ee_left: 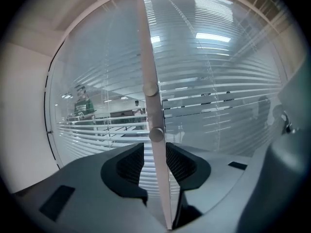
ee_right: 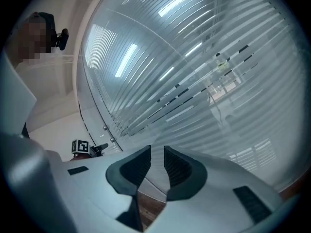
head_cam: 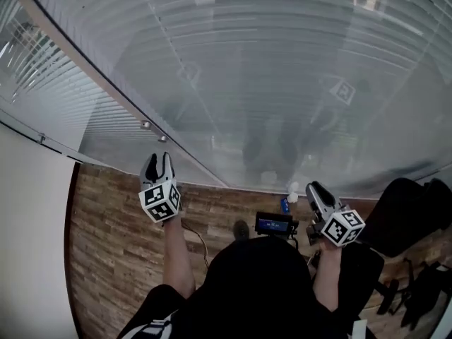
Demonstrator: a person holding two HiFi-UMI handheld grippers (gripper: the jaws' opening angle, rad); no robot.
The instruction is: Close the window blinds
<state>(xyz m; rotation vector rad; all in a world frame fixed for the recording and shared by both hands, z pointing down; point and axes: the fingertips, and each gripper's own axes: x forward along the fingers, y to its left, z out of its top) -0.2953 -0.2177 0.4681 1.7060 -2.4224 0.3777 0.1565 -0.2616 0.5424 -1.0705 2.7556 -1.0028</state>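
Observation:
Grey horizontal blinds (head_cam: 268, 69) hang behind a glass wall, their slats mostly turned flat; a left pane (head_cam: 42, 76) shows brighter gaps. A slim frame strip (head_cam: 120, 97) between the panes carries two round metal knobs (head_cam: 145, 125) (head_cam: 162, 138). My left gripper (head_cam: 158, 167) is open just below the lower knob. In the left gripper view the strip (ee_left: 148, 57) runs in line with the gap of that gripper (ee_left: 154, 161), the lower knob (ee_left: 156, 134) right over the fingertips. My right gripper (head_cam: 316, 189) points at the blinds (ee_right: 194, 72), jaws (ee_right: 157, 164) narrowly open on nothing.
A wood-plank floor (head_cam: 106, 246) lies below, with a white wall (head_cam: 28, 246) at the left. A black bag or chair (head_cam: 409, 210) stands at the right. A small screen device (head_cam: 274, 224) sits in front of the person's chest. Through the left pane an office (ee_left: 107, 115) shows.

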